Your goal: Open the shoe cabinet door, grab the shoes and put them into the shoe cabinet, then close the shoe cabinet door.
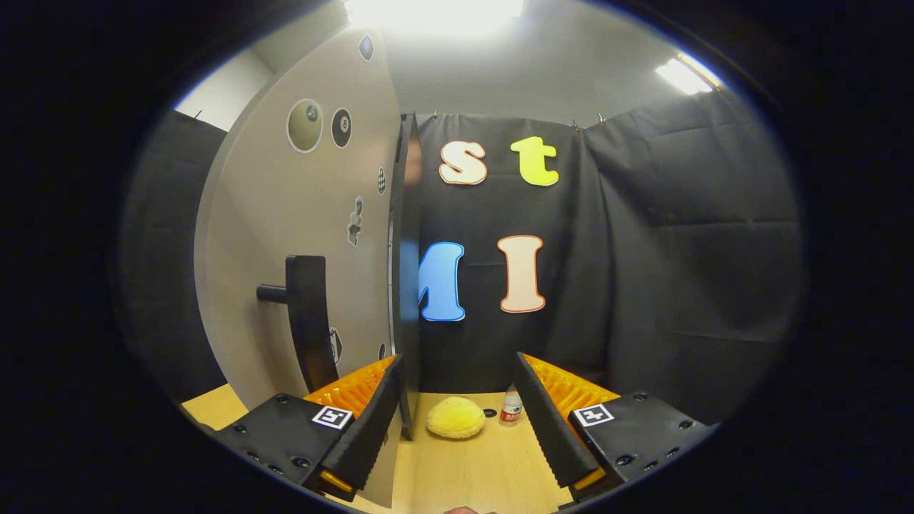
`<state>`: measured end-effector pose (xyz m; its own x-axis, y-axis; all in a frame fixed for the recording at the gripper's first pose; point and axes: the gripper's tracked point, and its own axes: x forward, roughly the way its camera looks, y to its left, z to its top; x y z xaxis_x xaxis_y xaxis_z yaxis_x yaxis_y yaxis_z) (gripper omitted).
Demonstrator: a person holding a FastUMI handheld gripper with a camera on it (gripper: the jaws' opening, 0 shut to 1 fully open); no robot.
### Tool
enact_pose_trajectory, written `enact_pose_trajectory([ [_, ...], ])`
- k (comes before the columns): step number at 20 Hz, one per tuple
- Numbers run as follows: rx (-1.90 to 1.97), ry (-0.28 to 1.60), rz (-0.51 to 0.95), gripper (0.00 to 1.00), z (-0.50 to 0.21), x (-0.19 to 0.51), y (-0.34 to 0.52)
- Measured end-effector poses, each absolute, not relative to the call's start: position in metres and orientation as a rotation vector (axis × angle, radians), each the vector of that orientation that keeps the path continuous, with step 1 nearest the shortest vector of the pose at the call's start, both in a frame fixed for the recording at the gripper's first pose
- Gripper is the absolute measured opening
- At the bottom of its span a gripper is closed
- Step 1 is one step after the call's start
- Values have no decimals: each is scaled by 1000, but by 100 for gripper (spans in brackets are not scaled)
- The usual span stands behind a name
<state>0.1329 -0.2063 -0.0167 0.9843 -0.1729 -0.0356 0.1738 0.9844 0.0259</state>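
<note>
Between the two fingers of the tool [457, 428], which stand spread wide apart and grasp nothing, lies a light wooden table [471, 471]. Just ahead of the left finger the shoe cabinet door [285, 235] stands swung out, pale with small stickers on its face and a dark handle [307, 314] jutting from it; its dark edge [408, 285] runs nearly upright past the left fingertip. Whether the finger touches that edge I cannot tell. Beyond the fingers, on the table near the black cloth wall, sits a fluffy yellow slipper [455, 417], with a small bottle [510, 407] just beside it to the right.

Judging by the door's angle, the opening step looks done or nearly so, and the shoe has not yet been picked up. The next move calls for carrying the released tool forward past the door's edge, lowering it over the slipper, and closing both fingers on its soft body without knocking the bottle.
</note>
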Motion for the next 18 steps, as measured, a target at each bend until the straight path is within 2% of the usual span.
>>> enact_pose_trajectory([
  [13, 4, 51, -306, 96, -12, 125, -130],
  [18, 56, 85, -292, 96, -15, 134, -88],
])
